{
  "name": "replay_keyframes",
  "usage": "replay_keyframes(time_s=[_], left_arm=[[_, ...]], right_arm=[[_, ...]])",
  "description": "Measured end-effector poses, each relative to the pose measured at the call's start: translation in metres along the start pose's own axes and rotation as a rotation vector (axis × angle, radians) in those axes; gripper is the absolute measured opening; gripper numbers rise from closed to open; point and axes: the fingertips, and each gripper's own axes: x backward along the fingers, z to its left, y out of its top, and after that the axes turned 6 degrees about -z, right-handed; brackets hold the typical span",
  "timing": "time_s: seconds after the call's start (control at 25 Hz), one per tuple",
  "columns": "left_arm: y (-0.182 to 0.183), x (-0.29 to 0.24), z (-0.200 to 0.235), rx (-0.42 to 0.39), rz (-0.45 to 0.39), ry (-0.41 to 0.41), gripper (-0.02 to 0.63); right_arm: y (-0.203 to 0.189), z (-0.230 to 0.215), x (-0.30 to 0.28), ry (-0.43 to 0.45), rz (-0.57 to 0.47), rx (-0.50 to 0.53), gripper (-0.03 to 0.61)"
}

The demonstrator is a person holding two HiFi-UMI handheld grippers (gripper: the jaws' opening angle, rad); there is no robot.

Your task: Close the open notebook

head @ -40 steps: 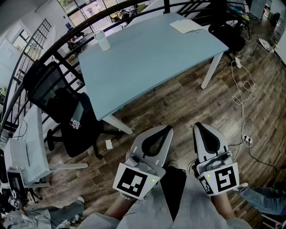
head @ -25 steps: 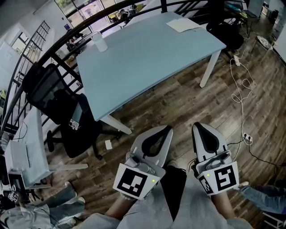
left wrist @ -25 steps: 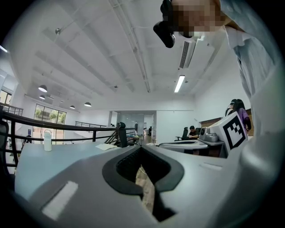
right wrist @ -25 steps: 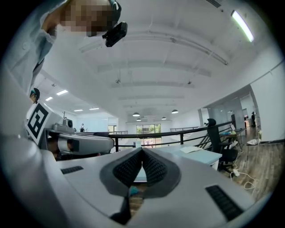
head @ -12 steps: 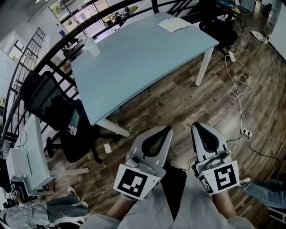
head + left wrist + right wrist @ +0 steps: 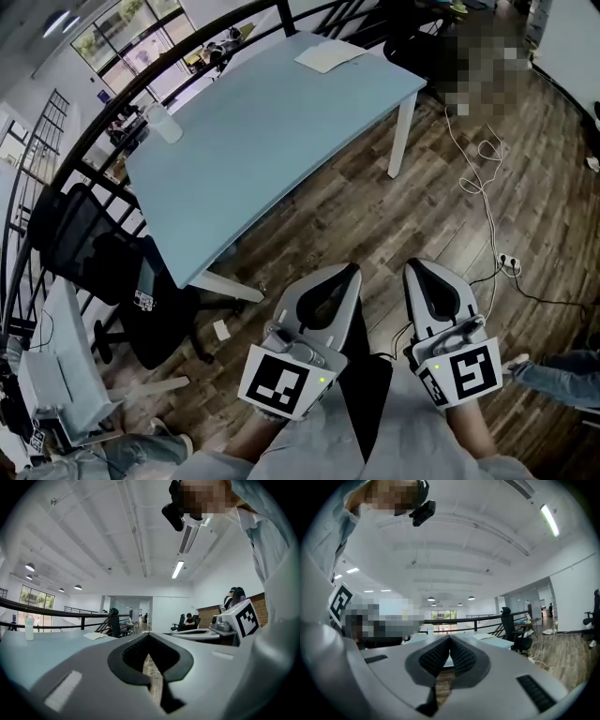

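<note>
- The notebook (image 6: 330, 56) lies open and flat, its pale pages face up, with no print that can be read from here.
- It sits at the far end of the light blue worktop (image 6: 272, 131), close to the corner and the black railing (image 6: 141, 89) behind it.
- From the left gripper view it shows as a thin pale sheet (image 6: 96, 635) low on the worktop's surface. From the right gripper view it is a small pale patch (image 6: 485, 636) just past the tongs.
- A clear bottle (image 6: 165, 123) stands upright on the worktop's other far end, well apart from the notebook.
- The left tongs (image 6: 352, 272) are clenched, tips meeting, with nothing between them; their own view shows the same (image 6: 149, 634).
- The right tongs (image 6: 413, 267) are likewise clenched and empty, ribbed pads (image 6: 461, 658) pressed tip to tip.
- Both tongs hang over the wooden floor (image 6: 375, 225), well short of the worktop and of the notebook.
- Against the earliest head view, the worktop has slid left across the picture; the notebook, then right of centre, is now near the middle top.
- The bottle and the black office chair (image 6: 103, 262) have shifted left and down in the same way.
- Both tongs sit where they did in the picture, clenched as before.
</note>
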Motion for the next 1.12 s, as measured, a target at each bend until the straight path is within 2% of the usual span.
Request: replay_keyframes(time_s=[0.24, 0.6, 0.76, 1.12], left_arm=[[0.001, -0.028, -0.001, 0.013, -0.011, -0.071, 0.005], [-0.007, -0.080, -0.002, 0.032, 0.007, -0.166, 0.005], [-0.009, -0.107, -0.001, 0.033, 0.016, -0.203, 0.005], [-0.010, -0.182, 0.007, 0.042, 0.046, -0.302, 0.005]], right_arm=[[0.010, -0.031, -0.001, -0.071, -0.024, -0.057, 0.002], [0.015, -0.091, -0.002, -0.207, -0.006, 0.030, 0.002], [0.015, -0.111, -0.013, -0.236, 0.005, 0.078, 0.002], [0.011, -0.169, -0.040, -0.311, 0.038, 0.053, 0.002]])
